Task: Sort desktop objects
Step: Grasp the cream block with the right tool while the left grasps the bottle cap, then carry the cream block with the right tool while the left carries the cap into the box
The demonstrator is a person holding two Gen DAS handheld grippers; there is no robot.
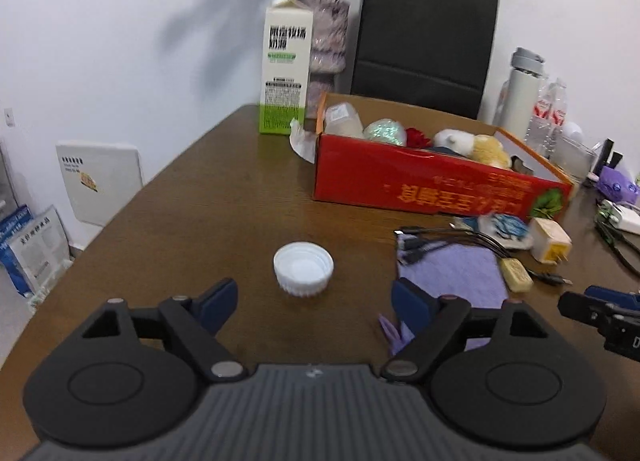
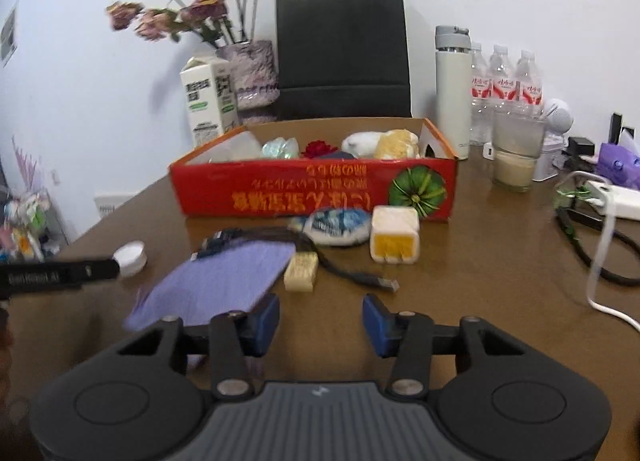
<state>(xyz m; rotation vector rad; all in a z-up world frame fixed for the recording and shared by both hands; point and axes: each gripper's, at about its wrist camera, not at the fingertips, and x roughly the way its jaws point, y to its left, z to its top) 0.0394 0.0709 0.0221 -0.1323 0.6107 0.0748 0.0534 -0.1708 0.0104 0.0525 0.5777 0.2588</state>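
Bottle cap [image 1: 303, 269] sits ahead of your parted, empty left gripper [image 1: 314, 299]; its smooth sides could squirt free, while the right gripper [image 2: 320, 319], also apart and empty, risks snagging the purple cloth [image 2: 224, 281]

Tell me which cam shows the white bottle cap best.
Left wrist. The white bottle cap lies open side up on the table, unobstructed, just ahead of the open left claw. In the right wrist view the cap sits small near the left edge, partly hidden by the left claw's finger.
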